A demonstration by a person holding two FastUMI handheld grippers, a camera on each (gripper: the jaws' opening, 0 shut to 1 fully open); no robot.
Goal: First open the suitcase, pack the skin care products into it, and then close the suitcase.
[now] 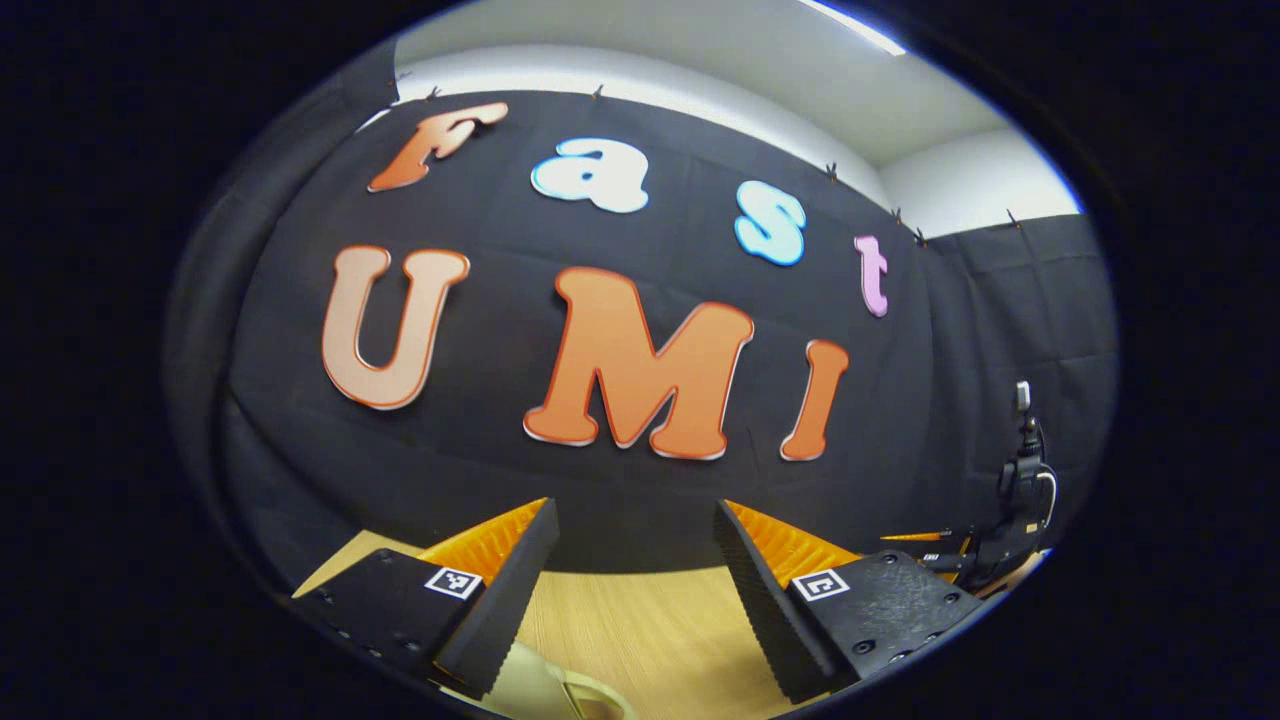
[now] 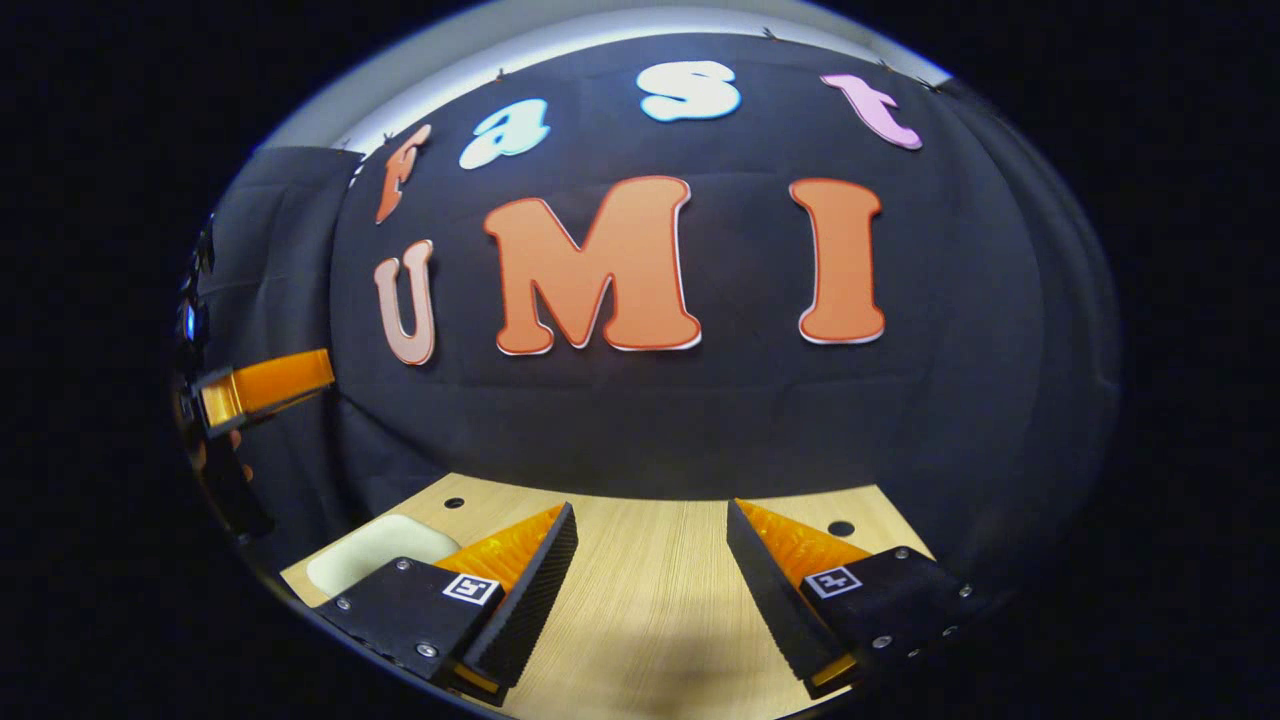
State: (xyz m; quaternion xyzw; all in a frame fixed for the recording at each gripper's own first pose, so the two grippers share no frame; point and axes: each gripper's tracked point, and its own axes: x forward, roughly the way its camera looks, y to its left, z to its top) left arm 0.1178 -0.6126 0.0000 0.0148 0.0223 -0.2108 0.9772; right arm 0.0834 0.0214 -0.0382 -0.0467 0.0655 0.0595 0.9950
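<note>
You're holding both tools high over the wooden table [image 2: 650, 580], facing the wall, so nothing is looking packed yet. A pale rounded thing, probably the suitcase [image 2: 375, 550], is lying low left, and its edge is peeking under your left gripper [image 1: 635, 590]. Your left gripper is gaping wide, holding nothing. Your right gripper [image 2: 650, 600] is spread wide too, touching nothing.
</note>
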